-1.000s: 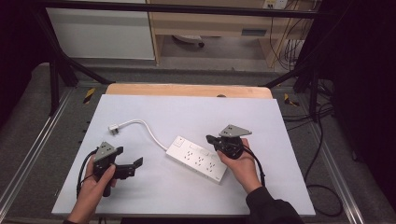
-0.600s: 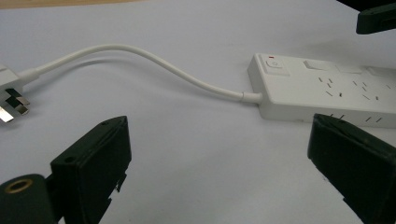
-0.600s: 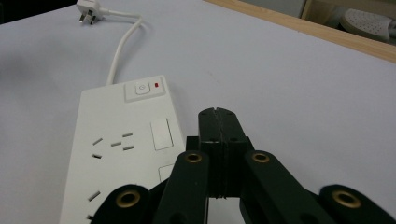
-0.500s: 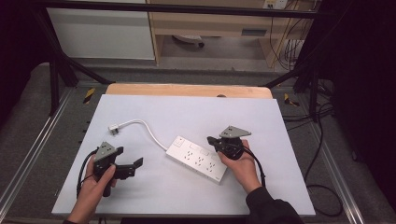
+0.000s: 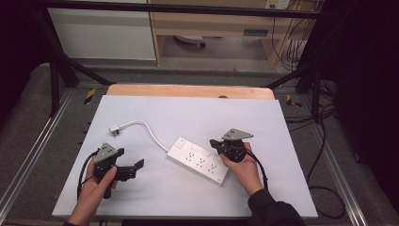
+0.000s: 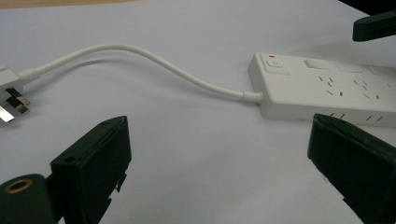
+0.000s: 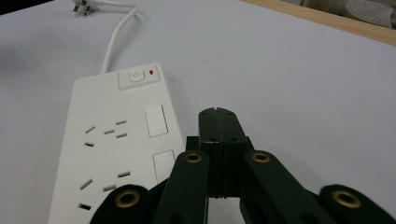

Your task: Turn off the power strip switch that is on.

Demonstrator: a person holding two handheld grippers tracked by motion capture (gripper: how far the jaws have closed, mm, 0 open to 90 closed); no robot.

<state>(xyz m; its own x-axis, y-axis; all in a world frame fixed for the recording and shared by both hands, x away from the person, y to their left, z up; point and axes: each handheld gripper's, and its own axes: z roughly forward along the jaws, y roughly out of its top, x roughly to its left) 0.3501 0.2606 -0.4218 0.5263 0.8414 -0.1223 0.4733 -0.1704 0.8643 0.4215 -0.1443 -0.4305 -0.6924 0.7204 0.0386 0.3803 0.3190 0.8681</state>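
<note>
Right gripper [image 7: 218, 113], jaws pressed together and empty, sits beside the power strip [image 5: 199, 159] at its 3 o'clock; left gripper [image 5: 136, 165], jaws wide and empty, should steady the strip before any press on the switch [image 7: 136, 76].

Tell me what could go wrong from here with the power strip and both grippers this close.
The right gripper is shut beside the power strip; pushing with closed fingers could slide it, since nothing pins it. The left gripper stands open and apart, steadying nothing. The cord lies loose, so the plug may drag.
</note>
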